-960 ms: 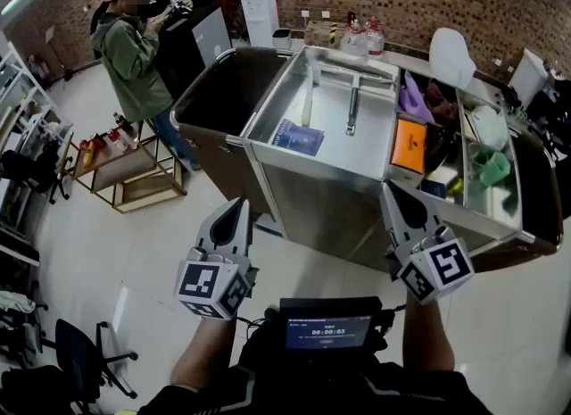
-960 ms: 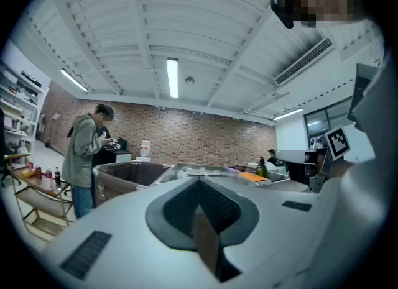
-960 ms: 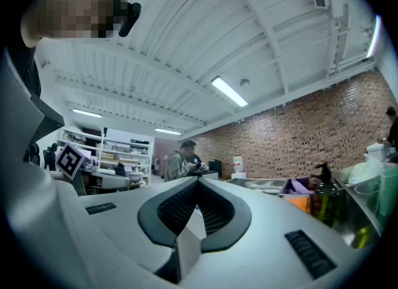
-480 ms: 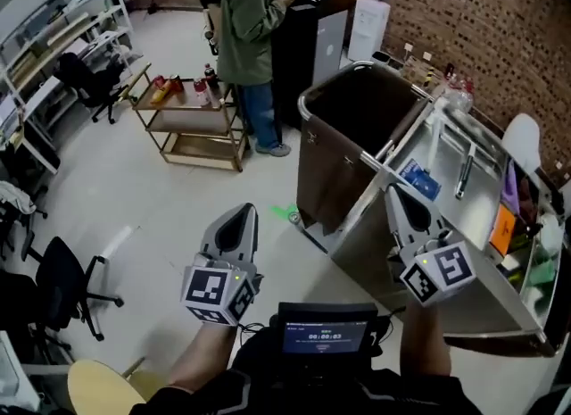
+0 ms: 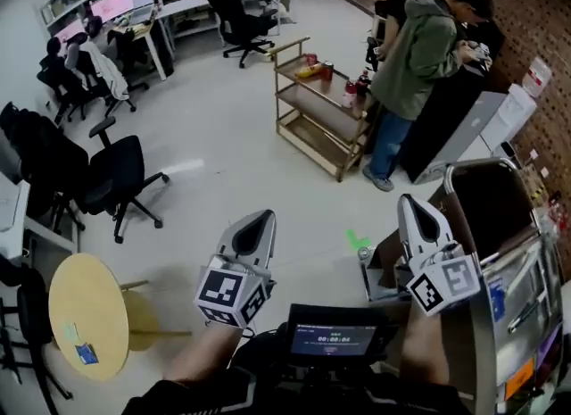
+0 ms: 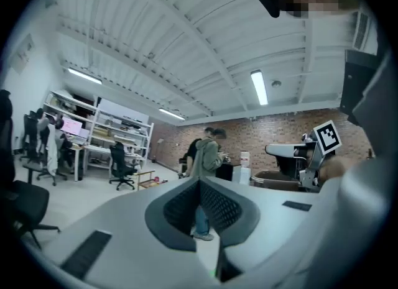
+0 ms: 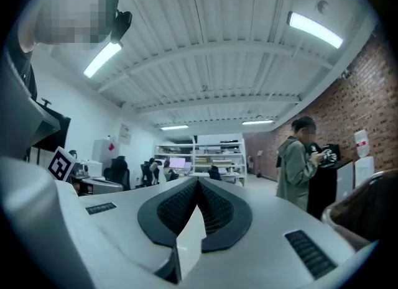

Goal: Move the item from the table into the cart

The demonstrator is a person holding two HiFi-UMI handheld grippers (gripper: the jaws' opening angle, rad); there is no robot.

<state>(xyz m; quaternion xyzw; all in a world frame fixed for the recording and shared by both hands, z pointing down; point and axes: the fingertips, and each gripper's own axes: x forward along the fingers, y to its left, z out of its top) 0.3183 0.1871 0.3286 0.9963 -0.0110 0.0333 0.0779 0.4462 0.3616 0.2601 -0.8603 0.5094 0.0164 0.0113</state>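
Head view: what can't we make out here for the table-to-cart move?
- Cart: head view, right edge cuts off most of it; contents unreadable.
- Small blue item on the round table: head view, too small to identify.
- Chest screen: head view, text too small to read.
- Both gripper views: the table is out of frame.

Both arms reach forward, one on each side of the chest-mounted screen [image 5: 332,340]. The left forearm [image 5: 203,361] rises up from the screen's left and carries the left hand-held gripper [image 5: 260,216], held level with its jaws pressed together and nothing between them. Its marker cube [image 5: 230,294] sits just above the wrist. To the screen's right, the right forearm [image 5: 421,357] bears the right hand-held gripper [image 5: 412,201], also level, with its jaws closed on nothing. Its own cube [image 5: 443,285] is tilted slightly outward.
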